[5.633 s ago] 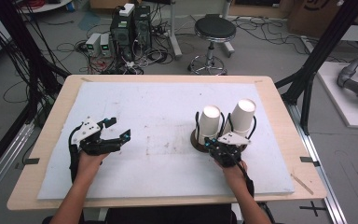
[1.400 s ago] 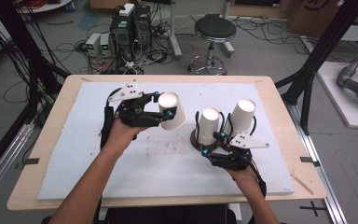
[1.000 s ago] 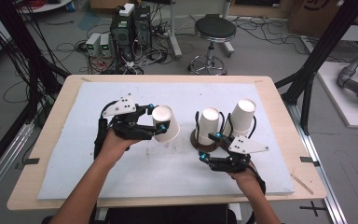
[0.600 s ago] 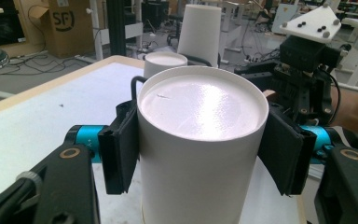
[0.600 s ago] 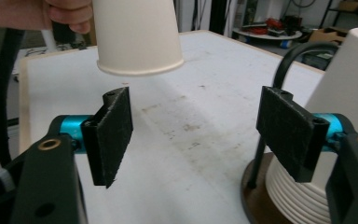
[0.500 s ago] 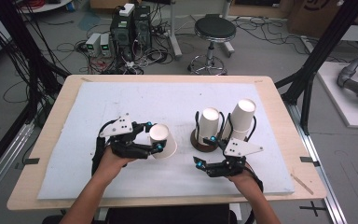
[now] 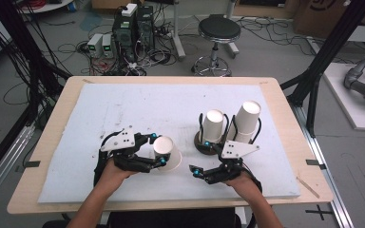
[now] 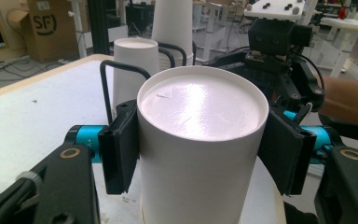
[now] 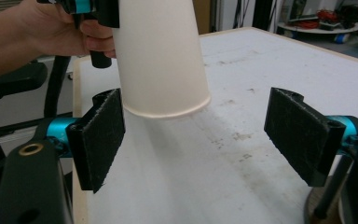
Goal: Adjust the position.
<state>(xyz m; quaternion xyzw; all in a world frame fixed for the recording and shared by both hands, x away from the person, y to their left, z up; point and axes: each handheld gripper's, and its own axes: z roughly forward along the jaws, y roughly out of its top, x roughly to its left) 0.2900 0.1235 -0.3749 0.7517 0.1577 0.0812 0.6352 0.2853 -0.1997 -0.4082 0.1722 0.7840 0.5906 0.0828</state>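
the left gripper (image 7: 159, 149) clamps an upturned white paper cup (image 7: 167, 153) by its sides. just right of it, the right gripper (image 7: 200, 169) has just been opening, jaws wide with nothing between.

A wooden-edged table (image 7: 285, 118) topped with a scuffed white board (image 7: 138, 109) stands on a grey floor (image 7: 266, 52) strewn with black cables. Beyond the table's far edge sit stacked computer units (image 7: 134, 23) and small grey boxes (image 7: 100, 45), with a black round stool (image 7: 218, 31) on a chrome base nearby. Black frame struts (image 7: 330, 47) rise at the far right corner, and cardboard boxes (image 7: 323, 14) stand against the back.
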